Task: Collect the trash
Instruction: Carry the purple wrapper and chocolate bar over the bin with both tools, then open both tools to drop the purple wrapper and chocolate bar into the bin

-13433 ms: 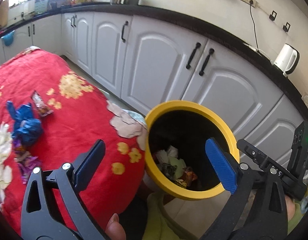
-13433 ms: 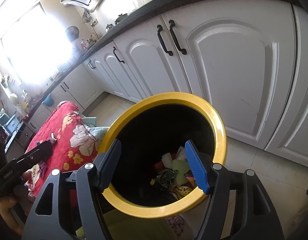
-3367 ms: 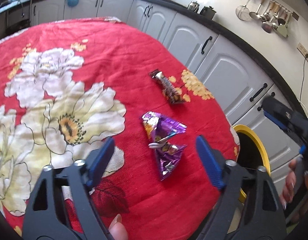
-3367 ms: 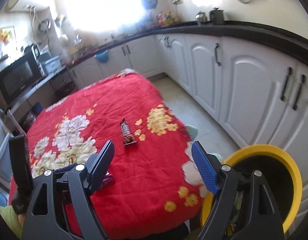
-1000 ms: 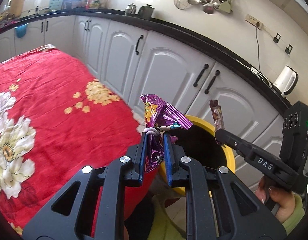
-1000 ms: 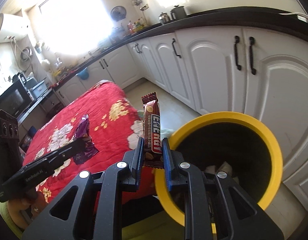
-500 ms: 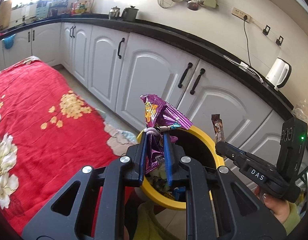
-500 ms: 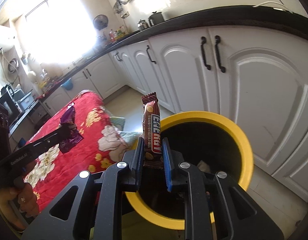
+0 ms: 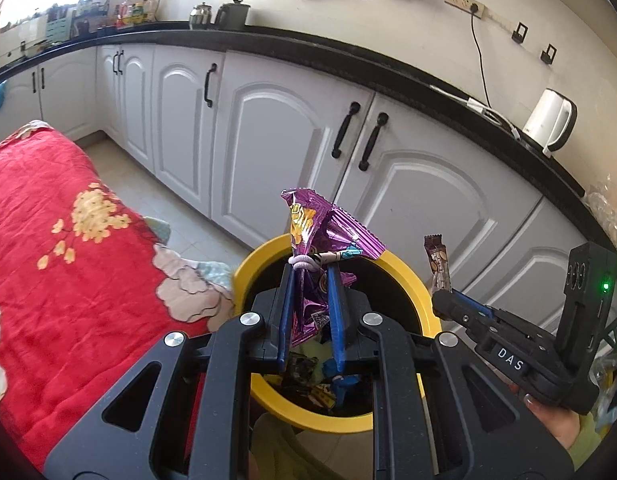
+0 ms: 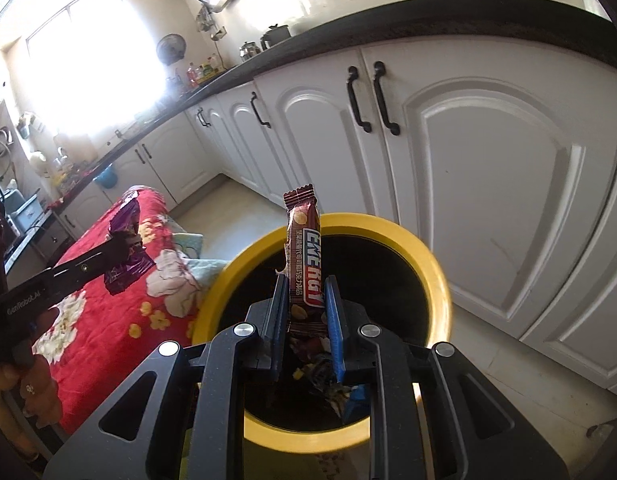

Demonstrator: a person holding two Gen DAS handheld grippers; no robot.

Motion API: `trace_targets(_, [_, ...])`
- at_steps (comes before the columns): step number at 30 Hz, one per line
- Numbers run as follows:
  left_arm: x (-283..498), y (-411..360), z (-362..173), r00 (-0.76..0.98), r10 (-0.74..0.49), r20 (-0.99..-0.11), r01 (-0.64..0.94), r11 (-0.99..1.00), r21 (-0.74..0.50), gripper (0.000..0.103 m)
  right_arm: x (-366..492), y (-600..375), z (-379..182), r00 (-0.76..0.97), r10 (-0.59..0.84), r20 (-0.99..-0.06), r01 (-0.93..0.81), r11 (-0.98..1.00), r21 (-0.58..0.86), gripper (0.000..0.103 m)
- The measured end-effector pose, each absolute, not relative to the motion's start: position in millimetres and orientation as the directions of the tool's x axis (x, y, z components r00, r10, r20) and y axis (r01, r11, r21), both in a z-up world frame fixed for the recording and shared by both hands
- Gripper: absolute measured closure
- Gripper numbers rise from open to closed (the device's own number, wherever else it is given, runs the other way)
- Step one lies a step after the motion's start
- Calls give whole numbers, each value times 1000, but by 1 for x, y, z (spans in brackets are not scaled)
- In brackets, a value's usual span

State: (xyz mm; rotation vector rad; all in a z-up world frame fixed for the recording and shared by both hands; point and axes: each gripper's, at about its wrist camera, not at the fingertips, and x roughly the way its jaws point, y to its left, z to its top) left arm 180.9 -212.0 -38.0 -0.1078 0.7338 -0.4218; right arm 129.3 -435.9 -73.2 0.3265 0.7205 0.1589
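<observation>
The bin (image 9: 244,276)'s floor is mostly lost in shadow; only a jumble of crumpled trash (image 10: 328,384) shows at the bottom, partly hidden behind the gripper frames, and its near rim is cut off by the black arms in both views. The left gripper (image 9: 311,280) has its jaws clenched on a purple foil wrapper (image 9: 324,232), whose lower half is squeezed between the blue pads, so its print is hard to read; a pale band rings the pinch. The wrapper is held over the bin's mouth on the side nearest the desk (image 9: 48,240). The right gripper (image 10: 306,300) is clamped on a brown bar wrapper (image 10: 304,264), upright, lettered ENERGY, also above the opening. In the left view that bar looks small and blurred at the far rim. The bin stands just beside the desk's edge, with white cabinets (image 10: 488,160) close behind and a strip of tiled floor (image 10: 528,392) between. The rim is a smooth yellow ring around a black interior; the desk wears a wrinkled red cloth with flowers; the cabinet doors are glossy, arched, with black handles. A white kettle (image 9: 548,124) sits on the dark counter.
</observation>
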Motion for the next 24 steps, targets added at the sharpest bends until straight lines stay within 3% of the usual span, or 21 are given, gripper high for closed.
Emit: trace_targets(24, [209,-249,-85,554,-427,-715,383,893,-237,92,131,-443,-108,681,286,-675,-8,924,383,85])
